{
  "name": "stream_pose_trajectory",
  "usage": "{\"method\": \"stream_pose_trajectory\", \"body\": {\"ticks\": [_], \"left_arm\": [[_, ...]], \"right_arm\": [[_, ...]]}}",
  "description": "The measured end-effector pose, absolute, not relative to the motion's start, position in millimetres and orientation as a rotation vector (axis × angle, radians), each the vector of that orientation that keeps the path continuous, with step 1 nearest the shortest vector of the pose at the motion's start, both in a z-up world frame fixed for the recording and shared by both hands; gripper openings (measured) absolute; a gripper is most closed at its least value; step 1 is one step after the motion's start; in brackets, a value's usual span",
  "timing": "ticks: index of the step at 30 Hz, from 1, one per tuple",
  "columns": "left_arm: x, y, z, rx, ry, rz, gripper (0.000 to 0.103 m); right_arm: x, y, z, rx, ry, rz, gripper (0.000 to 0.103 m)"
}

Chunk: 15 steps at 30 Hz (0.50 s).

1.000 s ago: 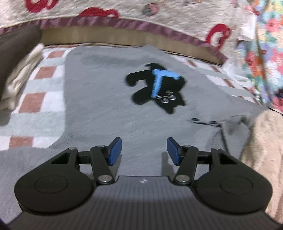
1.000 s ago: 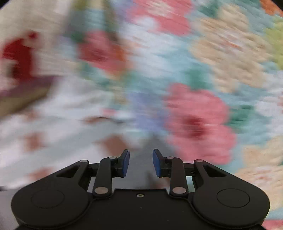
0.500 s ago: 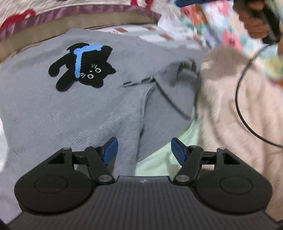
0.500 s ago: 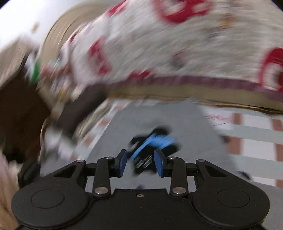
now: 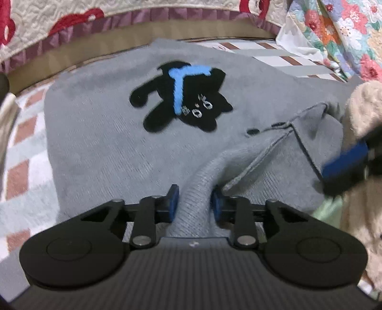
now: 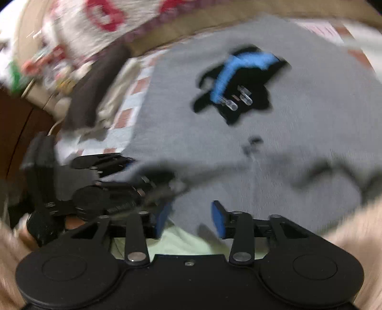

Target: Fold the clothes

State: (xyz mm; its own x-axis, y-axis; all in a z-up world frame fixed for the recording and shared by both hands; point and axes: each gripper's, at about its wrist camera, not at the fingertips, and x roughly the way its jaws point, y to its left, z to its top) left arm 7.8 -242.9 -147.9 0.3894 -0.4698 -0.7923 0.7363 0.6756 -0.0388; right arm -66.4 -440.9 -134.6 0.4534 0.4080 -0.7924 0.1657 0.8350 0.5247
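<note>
In the left wrist view, a grey sweater (image 5: 114,143) is seen spread over a checked bedspread (image 5: 21,152), reaching toward the far edge where a quilted cover (image 5: 95,9) hangs. A black cat motif (image 5: 183,97) with a blue stripe is shown on its front, with small dark buttons (image 5: 253,131) beside an open collar flap. The left gripper (image 5: 195,202) is closed on a raised ridge of the grey knit, with both blue pads pressed against it. A blue pad of the right gripper (image 5: 343,162) is seen at the right edge, against the collar fabric.

In the heavily blurred right wrist view, the sweater (image 6: 298,119) fills the middle. The right gripper (image 6: 189,218) is held apart, with grey fabric and a pale green cloth (image 6: 181,243) between its fingers; contact cannot be told. The left gripper (image 6: 133,181) is seen at the left, gripping the sweater's edge.
</note>
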Motion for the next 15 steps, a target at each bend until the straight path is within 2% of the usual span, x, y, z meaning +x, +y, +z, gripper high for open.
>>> {"method": "stream_pose_trajectory", "body": {"ticks": [2, 3, 6, 11, 15], "left_arm": [[15, -244, -146, 0.314, 0.88, -0.77, 0.024], [21, -242, -145, 0.268, 0.894, -0.766, 0.024], [45, -233, -147, 0.133, 0.957, -0.753, 0.025], [76, -223, -155, -0.027, 1.065, -0.748, 0.026], [70, -219, -150, -0.013, 1.034, -0.766, 0.028]], "right_arm": [[-74, -437, -144, 0.635, 1.142, 0.091, 0.059], [-79, -434, -144, 0.63, 1.111, 0.045, 0.056], [-89, -422, -140, 0.562, 1.009, -0.056, 0.058], [-79, -384, -139, 0.321, 1.008, 0.04, 0.058], [-60, -356, -151, -0.003, 1.077, 0.137, 0.056]]}}
